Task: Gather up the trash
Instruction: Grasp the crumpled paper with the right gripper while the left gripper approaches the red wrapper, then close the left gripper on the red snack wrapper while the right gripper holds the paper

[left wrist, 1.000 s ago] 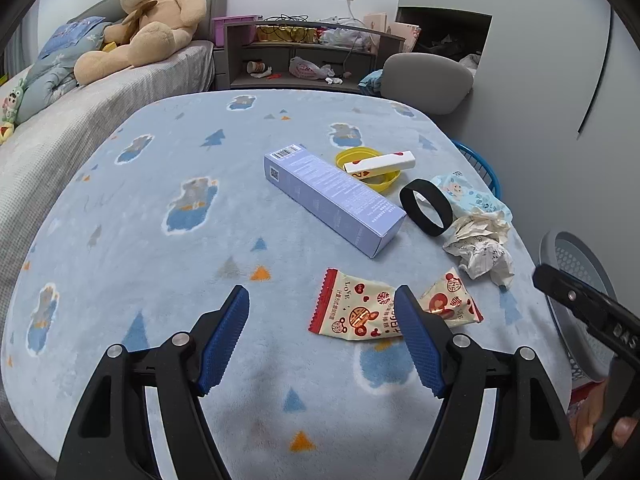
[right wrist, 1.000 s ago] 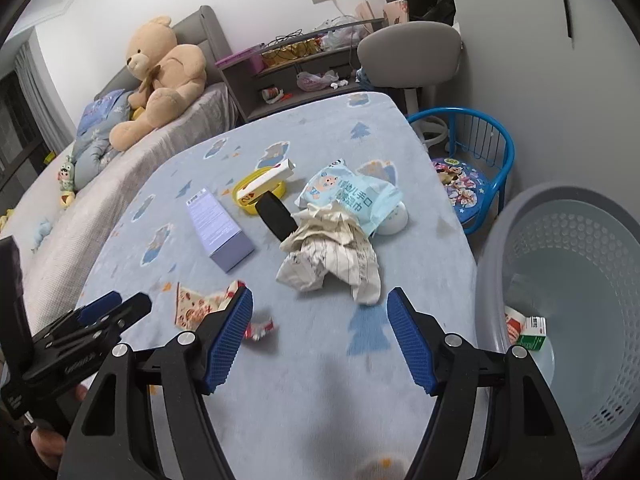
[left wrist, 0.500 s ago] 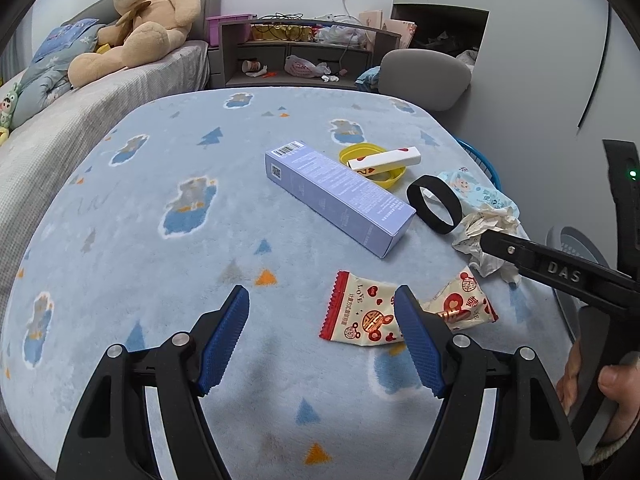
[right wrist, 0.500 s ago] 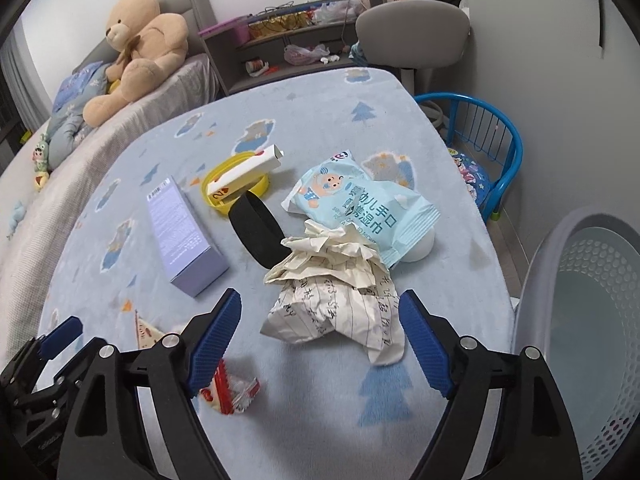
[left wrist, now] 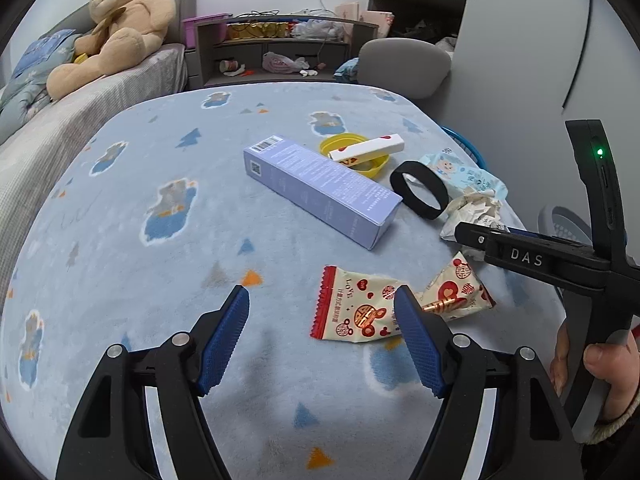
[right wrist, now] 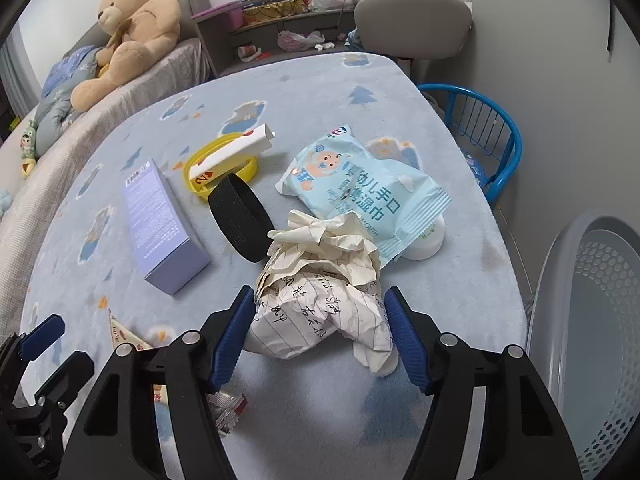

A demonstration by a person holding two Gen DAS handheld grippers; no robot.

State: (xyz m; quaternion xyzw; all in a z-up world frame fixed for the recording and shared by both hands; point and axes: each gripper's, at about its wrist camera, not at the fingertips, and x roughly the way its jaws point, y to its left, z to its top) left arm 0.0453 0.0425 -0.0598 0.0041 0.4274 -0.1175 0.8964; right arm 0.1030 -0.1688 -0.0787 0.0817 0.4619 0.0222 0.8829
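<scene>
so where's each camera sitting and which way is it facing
Left wrist: rides the left tongs, aimed down across the blue blanket at the snack wrapper; its open blue fingers and the person's right hand show.
Right wrist: rides the right tongs, aimed down at the crumpled paper between its closing fingers, basket alongside.
Shared: purple box, black band, teddy bear.

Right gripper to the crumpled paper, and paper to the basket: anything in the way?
Nothing visible. The right gripper, its jaws just closing, already has the crumpled paper between its pads. Bare blanket runs from there to the table edge beside the grey basket.
</scene>
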